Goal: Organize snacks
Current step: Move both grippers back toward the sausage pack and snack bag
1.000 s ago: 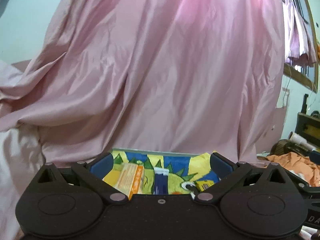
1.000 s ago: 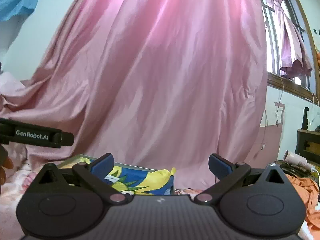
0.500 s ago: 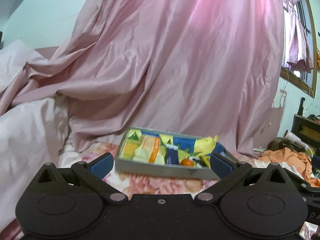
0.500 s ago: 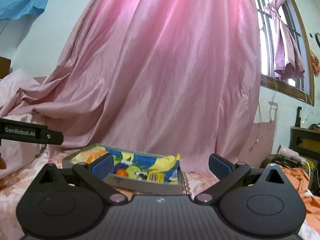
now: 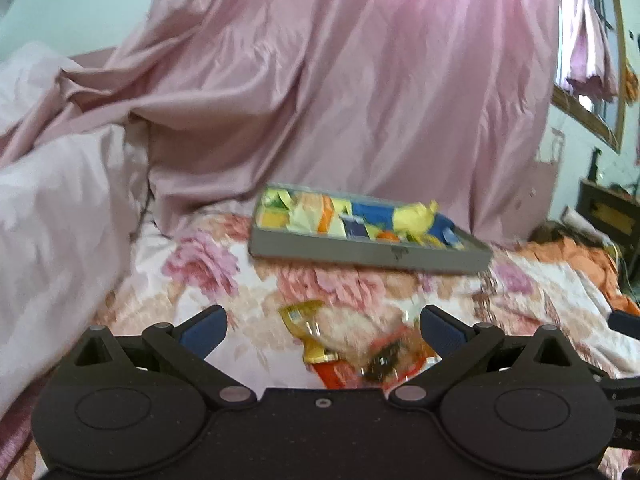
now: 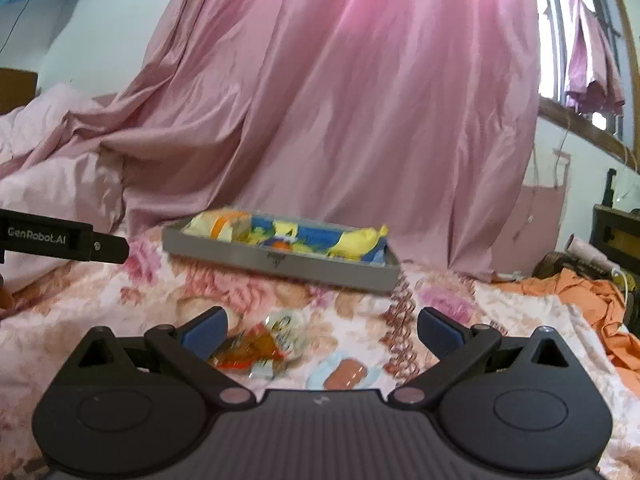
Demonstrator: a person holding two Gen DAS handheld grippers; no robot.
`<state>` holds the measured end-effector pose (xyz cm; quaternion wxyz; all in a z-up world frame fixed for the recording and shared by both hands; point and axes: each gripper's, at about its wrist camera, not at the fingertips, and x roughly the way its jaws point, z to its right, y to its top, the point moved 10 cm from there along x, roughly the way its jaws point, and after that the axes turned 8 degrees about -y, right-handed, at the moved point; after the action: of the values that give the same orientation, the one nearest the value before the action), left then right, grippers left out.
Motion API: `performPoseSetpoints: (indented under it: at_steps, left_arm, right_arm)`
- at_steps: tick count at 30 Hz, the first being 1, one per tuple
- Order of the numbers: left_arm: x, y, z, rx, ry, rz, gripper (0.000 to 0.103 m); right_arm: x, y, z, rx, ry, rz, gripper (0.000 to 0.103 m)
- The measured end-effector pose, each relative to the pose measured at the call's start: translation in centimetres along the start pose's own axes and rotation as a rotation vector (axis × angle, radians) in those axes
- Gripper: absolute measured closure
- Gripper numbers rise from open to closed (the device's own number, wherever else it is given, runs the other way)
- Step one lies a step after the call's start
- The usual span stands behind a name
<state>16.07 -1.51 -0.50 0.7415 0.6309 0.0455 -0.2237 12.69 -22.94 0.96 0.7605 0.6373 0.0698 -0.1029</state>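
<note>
One grey tray [image 6: 280, 266] ahead of the grippers, heaped with wrappers; two loose snack packets [image 6: 256, 350] between the right gripper's fingers.

The left gripper [image 5: 322, 326] is black plastic with two blue fingertip pads [image 5: 204, 330], round discs at 5 and 7 o'clock and silver pins. The right gripper [image 6: 322, 326] looks alike, with a ridged grey middle. White "GenRobot.AI" letters sit at 9 o'clock.

Pink curtain [image 6: 360, 100] fills the centre; pale wall [image 6: 100, 20] at upper left; sunlit window [image 6: 580, 40] at upper right; floral bedsheet [image 6: 460, 300] below; dark wooden furniture [image 6: 616, 236] at right edge.
</note>
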Motion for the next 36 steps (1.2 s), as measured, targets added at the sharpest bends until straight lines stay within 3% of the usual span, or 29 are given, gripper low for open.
performPoseSetpoints:
  at_steps: [19,36]
  left_arm:
    - [3.2,-6.1,0.1,0.063,-0.060,-0.209,0.001]
    - [8.2,-7.3,0.2,0.104,-0.118,-0.271,0.001]
  right_arm:
    - [3.1,-6.7,-2.0,-0.058,0.038,-0.235,0.000]
    - [6.4,-8.8,-1.5,-0.059,0.019,-0.320,0.000]
